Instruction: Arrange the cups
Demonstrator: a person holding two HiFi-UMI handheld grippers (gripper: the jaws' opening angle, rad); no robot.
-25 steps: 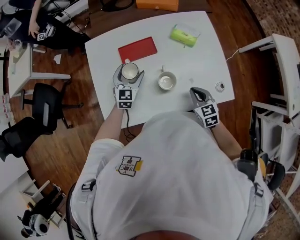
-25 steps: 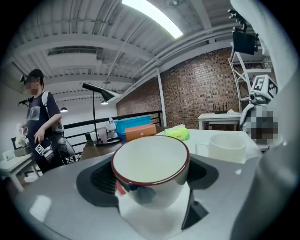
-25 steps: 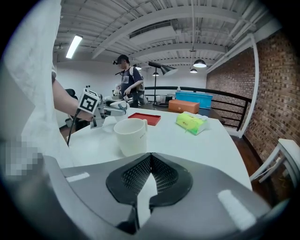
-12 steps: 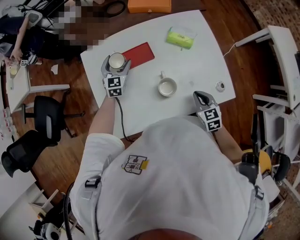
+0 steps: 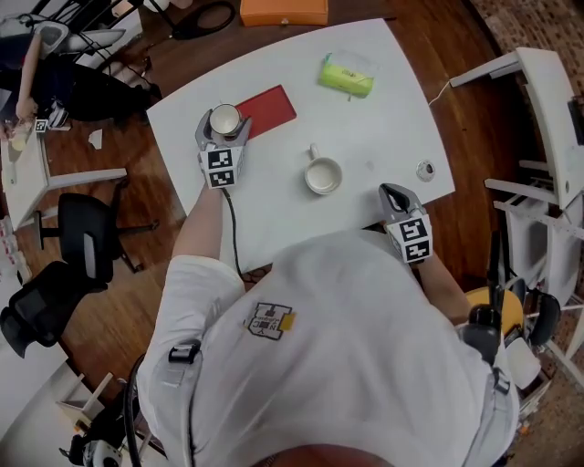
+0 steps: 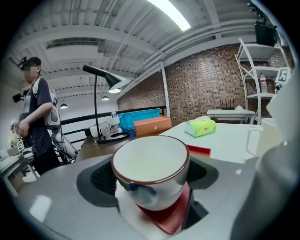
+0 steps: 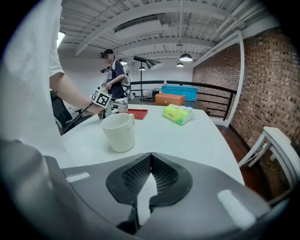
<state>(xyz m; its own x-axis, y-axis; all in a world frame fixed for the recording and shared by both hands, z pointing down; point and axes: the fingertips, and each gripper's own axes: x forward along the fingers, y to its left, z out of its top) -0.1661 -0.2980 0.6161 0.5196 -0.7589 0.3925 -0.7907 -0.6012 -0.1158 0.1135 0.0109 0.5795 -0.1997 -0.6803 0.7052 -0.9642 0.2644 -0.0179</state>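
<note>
Spotter: What do your left tongs have?

Operator: My left tongs (image 5: 224,135) stand wide and are clamped on the cup (image 6: 150,164), with a pad on each side of its wall. The cup is white with a dark red rim, and it is upright with its mouth up.

Spotter: Where is that on the bench?

Operator: It's near the far left corner of the bench (image 5: 383,119), over the left end of the red mat (image 5: 271,105). In the left gripper view a corner of the mat shows right beneath the cup's foot. I can't tell whether the foot touches it.

Spotter: And the right side?

Operator: My right tongs (image 5: 393,191) are fully closed with nothing in them, and the pads meet. I'm holding them at the near right edge of the bench, angled down toward it.

Spotter: And the other cup?

Operator: The mug (image 5: 323,175) stands upright mid-bench, white, with its handle turned away from me. It is well apart from both tongs and clear of the mat.

Spotter: Anything else up there?

Operator: A green pack (image 5: 347,75) lies toward the far edge, and a small round thing (image 5: 425,169) sits near the right edge. It's too small for me to say what it is. An orange box (image 5: 283,11) sits beyond the bench's far edge.
</note>
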